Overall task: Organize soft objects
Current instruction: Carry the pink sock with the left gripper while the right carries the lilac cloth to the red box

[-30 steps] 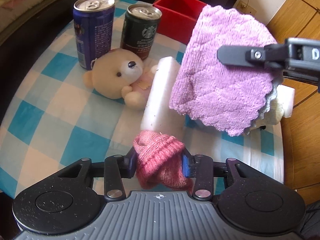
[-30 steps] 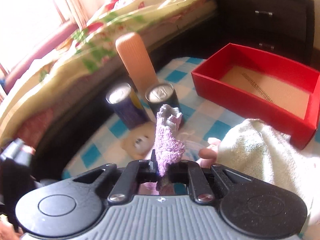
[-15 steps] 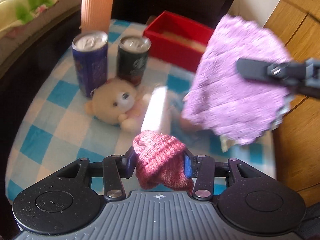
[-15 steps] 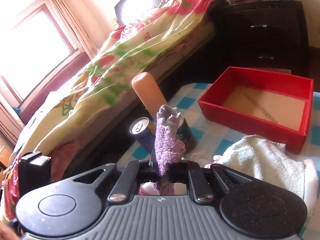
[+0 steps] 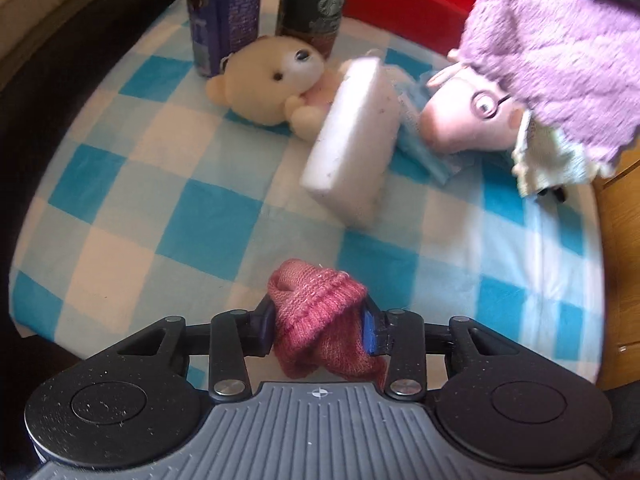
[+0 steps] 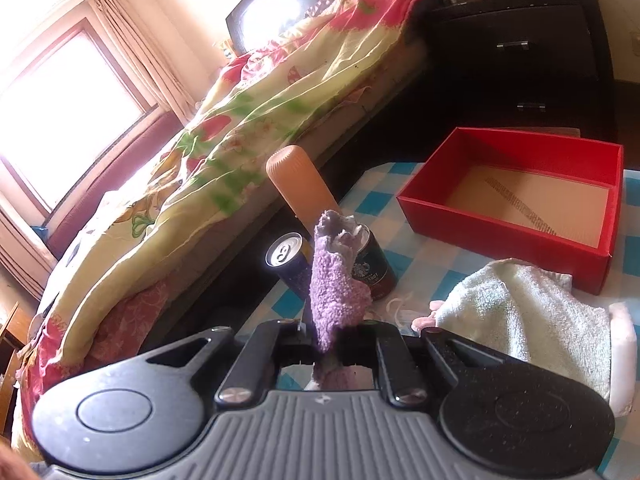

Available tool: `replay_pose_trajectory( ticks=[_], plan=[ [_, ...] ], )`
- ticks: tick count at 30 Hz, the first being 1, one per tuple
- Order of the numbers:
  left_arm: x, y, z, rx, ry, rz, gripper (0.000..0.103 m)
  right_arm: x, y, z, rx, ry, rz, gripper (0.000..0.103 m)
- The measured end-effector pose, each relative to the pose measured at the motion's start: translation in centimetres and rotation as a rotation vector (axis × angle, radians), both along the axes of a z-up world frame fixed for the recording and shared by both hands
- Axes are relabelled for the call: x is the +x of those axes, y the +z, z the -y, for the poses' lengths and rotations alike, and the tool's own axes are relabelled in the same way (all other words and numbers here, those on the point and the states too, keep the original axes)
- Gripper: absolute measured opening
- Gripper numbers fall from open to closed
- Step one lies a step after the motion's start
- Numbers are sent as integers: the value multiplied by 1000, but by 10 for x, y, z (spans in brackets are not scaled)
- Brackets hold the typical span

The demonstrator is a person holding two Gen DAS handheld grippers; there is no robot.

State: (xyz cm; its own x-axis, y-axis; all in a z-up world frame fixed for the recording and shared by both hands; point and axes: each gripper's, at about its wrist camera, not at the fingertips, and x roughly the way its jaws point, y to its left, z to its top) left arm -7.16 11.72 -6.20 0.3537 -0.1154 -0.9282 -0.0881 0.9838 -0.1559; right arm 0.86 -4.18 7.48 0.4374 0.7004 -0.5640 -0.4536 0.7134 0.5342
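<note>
the left gripper [image 5: 318, 326] has a pink knitted sock [image 5: 320, 320] between its fingers, and the jaws are closing on it, above the blue and white checked cloth [image 5: 132, 184]. the right gripper [image 6: 328, 340] is clenched tight on a purple fluffy cloth [image 6: 334, 288], which hangs in the air at the right of the left view. on the table, a white foam block [image 5: 352, 136] lies tilted beside a cream teddy bear [image 5: 272, 80]. a pink pig toy [image 5: 464, 120] lies next to it, partly under a pale towel [image 6: 516, 312]. behind the bear stand a blue can [image 5: 222, 12] and a dark green can [image 5: 314, 8]. farther back is a red box [image 6: 516, 208]; inside it only its brown bottom shows. an orange bottle [image 6: 300, 188] stands at the table's far edge, near the bed [image 6: 240, 128].
</note>
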Motion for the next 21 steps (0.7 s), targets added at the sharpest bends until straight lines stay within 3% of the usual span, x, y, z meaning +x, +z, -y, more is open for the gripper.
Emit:
replay_pose_trajectory(
  ticks=[9,21],
  plan=[
    [32,67,27,-9,-17,225,40,-1,15,18,31,-55,40,0],
    [98,118,42,43,21,401,41,1,27,30,-30,-134,127,0]
  ],
)
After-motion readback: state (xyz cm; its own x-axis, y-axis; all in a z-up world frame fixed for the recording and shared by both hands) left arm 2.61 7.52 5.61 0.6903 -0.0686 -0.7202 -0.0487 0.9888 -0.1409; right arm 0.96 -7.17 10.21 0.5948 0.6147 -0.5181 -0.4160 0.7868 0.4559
